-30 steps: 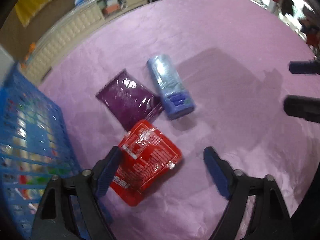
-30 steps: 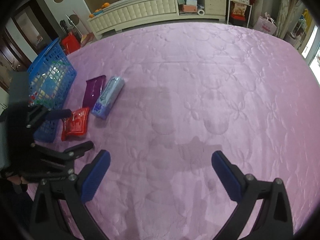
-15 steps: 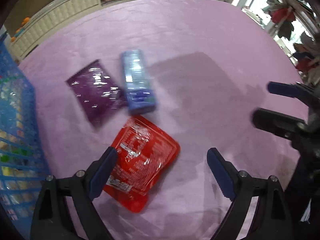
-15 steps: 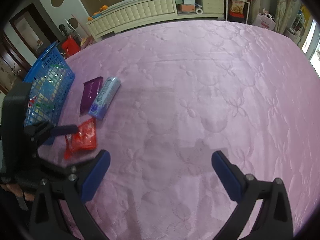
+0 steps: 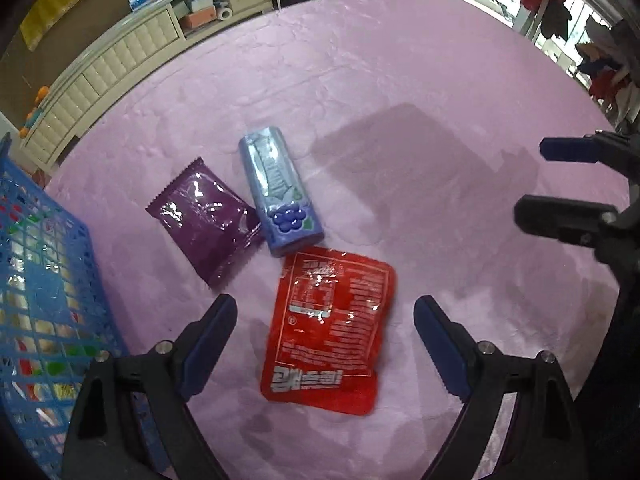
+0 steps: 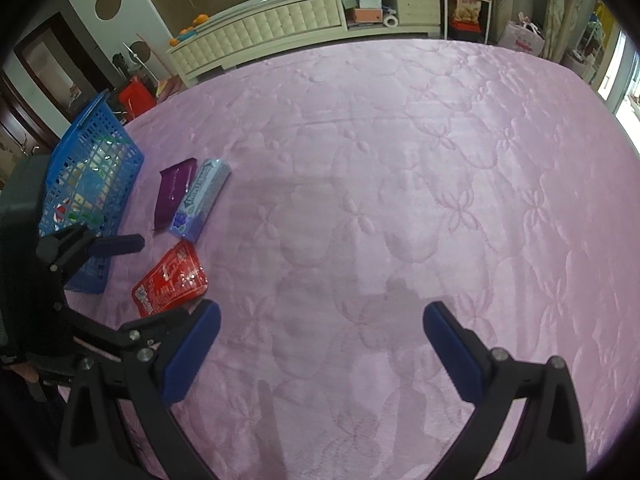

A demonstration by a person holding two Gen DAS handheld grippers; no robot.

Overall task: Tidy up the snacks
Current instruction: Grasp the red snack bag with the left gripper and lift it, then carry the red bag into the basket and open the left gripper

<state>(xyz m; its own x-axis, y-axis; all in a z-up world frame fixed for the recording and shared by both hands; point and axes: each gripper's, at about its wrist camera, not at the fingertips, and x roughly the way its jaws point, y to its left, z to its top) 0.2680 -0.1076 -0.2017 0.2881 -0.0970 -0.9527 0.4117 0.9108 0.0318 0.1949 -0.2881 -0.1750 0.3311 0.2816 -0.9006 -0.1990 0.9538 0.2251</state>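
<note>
Underneath, pink quilted bedspread (image 6: pixel 400 160), cream cabinet (image 6: pixel 280 24) behind

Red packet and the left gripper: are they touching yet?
Apart. The left wrist view shows the left gripper open, with the red packet lying between its fingers and pink cloth visible on both sides of it.
</note>
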